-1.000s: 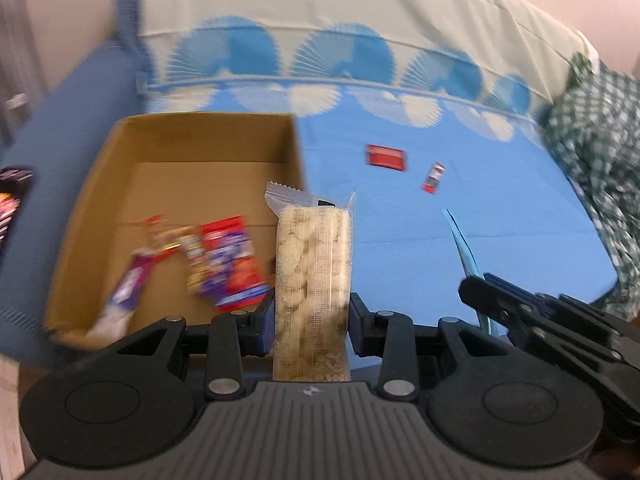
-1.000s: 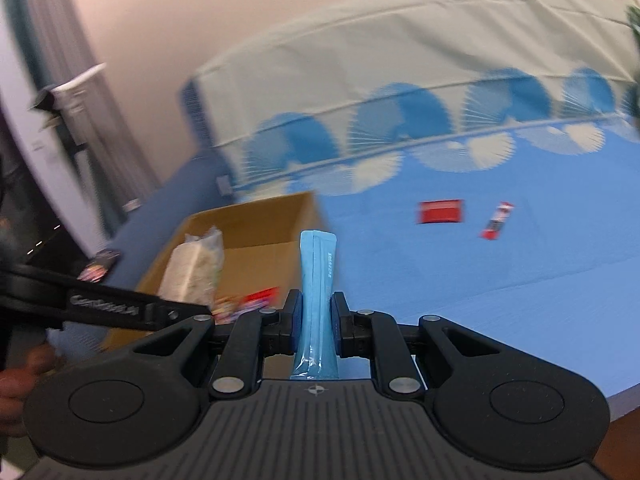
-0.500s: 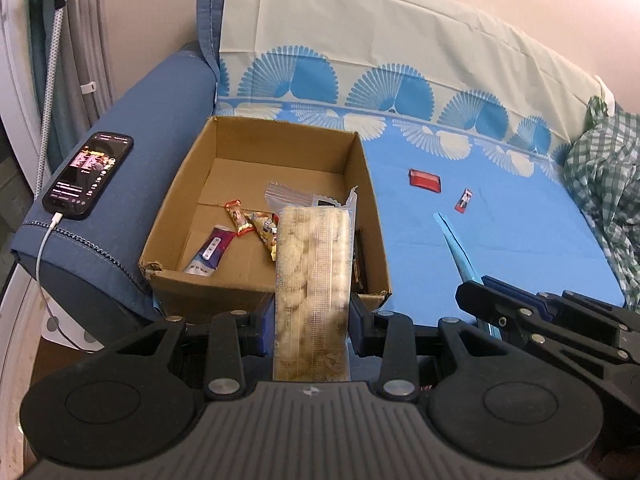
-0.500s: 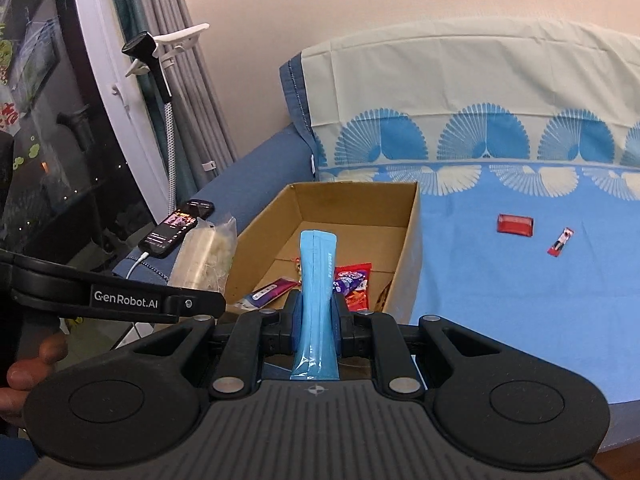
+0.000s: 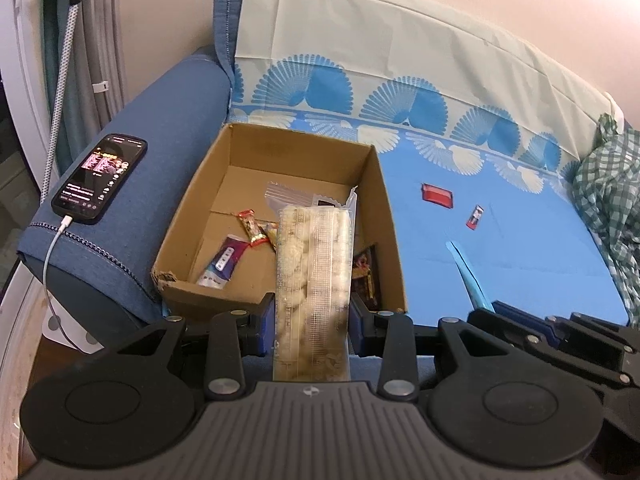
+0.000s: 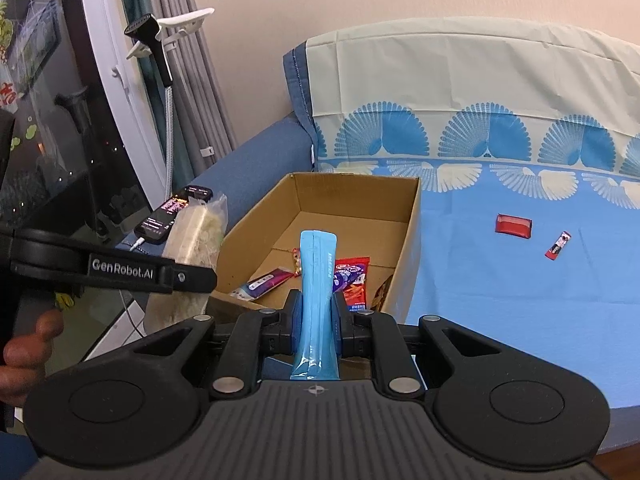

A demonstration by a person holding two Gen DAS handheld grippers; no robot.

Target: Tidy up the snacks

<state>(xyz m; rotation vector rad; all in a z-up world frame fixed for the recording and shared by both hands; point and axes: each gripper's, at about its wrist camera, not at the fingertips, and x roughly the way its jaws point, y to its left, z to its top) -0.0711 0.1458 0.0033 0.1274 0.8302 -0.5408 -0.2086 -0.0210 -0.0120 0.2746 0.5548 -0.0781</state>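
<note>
Both pulled back to the near edge of cardboard box point(image 5: 384, 216). Left hand-held gripper point(image 5: 313, 320) pinching clear puffed-snack bag point(image 5: 314, 264); right hand-held gripper point(image 6: 316, 324) pinching blue pouch point(image 6: 316, 280). Drop-in likely next.

Clear puff bag point(image 5: 313, 280), blue pouch point(image 6: 317, 300) upright; wrappers in cardboard box point(image 5: 384, 216).

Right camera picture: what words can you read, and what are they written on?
"GenRobot.AI": white letters on the side of the left gripper.
Blue packet held in the right gripper: small print along its edge, too small to read.
Red snack packet in the cardboard box: blurred.
Phone screen: too small.
</note>
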